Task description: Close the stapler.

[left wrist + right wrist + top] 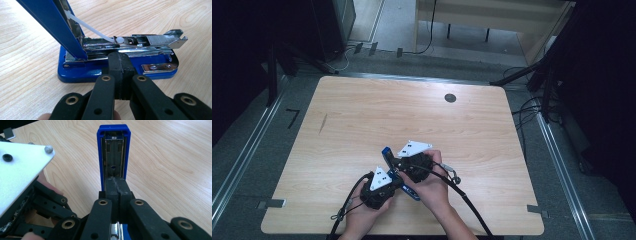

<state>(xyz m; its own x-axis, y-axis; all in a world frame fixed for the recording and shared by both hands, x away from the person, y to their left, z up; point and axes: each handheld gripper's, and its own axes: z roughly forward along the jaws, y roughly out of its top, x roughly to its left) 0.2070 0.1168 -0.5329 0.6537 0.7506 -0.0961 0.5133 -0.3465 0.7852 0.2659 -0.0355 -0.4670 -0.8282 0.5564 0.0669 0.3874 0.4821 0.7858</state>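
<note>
Left gripper (119,62): jaws fully closed, tips against the open blue stapler (117,67). Right gripper (117,186): jaws closed against the stapler's raised cover (113,150).

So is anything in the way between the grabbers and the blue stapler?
Nothing visible is. The left gripper sits shut right against the open blue stapler at its base, and the right gripper sits shut at its raised lid.

Pale wooden table (362,115), rounded corners, 1 dark round cable port (450,98) near its far edge. A short dark mark (322,123) sits on the wood toward the left. Grey floor (242,150) around it, with metal rails (562,165) along both sides. Black cables (524,112) lie at the right. A light wooden desk (492,17) stands beyond.
</note>
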